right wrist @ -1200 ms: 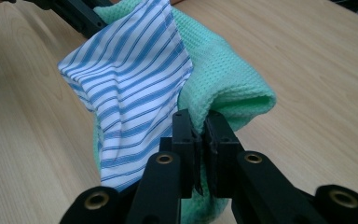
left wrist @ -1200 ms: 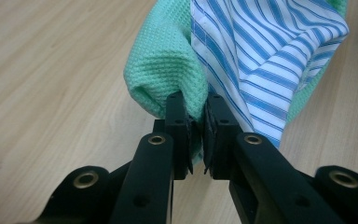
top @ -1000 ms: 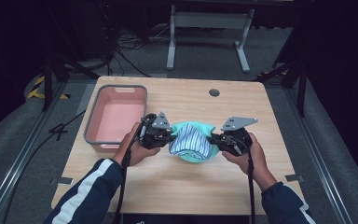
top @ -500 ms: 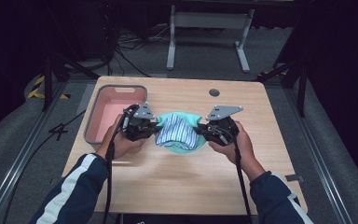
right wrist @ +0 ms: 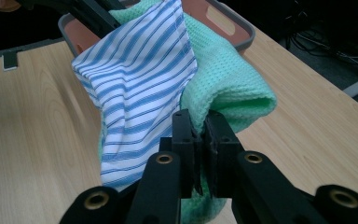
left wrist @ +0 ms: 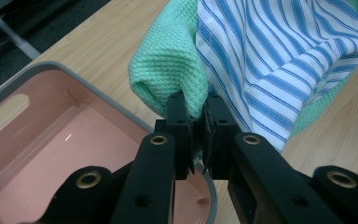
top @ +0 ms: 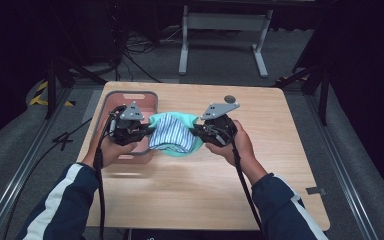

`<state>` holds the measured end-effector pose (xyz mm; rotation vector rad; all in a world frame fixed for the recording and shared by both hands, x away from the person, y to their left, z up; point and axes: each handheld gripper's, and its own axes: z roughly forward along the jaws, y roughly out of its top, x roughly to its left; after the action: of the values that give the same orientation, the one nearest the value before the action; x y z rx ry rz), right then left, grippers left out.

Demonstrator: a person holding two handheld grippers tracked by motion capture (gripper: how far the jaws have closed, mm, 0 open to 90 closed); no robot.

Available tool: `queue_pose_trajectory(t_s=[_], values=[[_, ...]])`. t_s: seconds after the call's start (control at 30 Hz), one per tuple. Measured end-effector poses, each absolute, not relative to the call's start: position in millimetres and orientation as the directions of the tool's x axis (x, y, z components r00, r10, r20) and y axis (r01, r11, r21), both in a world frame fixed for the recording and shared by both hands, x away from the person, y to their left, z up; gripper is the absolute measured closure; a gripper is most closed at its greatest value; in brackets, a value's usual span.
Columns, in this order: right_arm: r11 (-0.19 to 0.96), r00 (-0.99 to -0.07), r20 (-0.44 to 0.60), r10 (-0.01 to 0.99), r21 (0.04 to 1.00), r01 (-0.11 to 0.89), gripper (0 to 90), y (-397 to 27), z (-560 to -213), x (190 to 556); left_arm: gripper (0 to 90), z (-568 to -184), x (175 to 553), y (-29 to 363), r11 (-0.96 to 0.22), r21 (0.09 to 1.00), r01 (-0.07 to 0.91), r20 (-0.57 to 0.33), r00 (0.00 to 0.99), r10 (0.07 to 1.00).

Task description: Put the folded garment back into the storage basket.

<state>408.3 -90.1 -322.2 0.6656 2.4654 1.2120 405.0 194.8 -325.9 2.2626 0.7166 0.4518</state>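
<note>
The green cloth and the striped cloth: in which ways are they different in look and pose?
The green cloth is plain with a waffle weave; the striped cloth is smooth, white with blue lines. The green cloth wraps the outside; the striped cloth lies inside and hangs lower. Both hang between the left tongs and the right tongs, beside the tray.

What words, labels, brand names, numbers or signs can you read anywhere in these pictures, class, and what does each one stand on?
None can be read.
The green cloth and the striped cloth carry weave and stripes, no lettering.
The pink tray, the table and both grippers, left gripper and right gripper, show no legible marks.
</note>
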Motion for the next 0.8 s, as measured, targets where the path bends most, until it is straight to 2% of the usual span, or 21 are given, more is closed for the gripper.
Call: queue_pose_trajectory(t_s=[0.8], values=[[0.545, -0.889, -0.063, 0.453, 0.809, 0.221, 83.7, -21.0, -312.9, 435.5, 82.7, -313.6, 402.1, 253.9, -0.548, 0.711, 0.44, 0.137, 0.678, 0.722]])
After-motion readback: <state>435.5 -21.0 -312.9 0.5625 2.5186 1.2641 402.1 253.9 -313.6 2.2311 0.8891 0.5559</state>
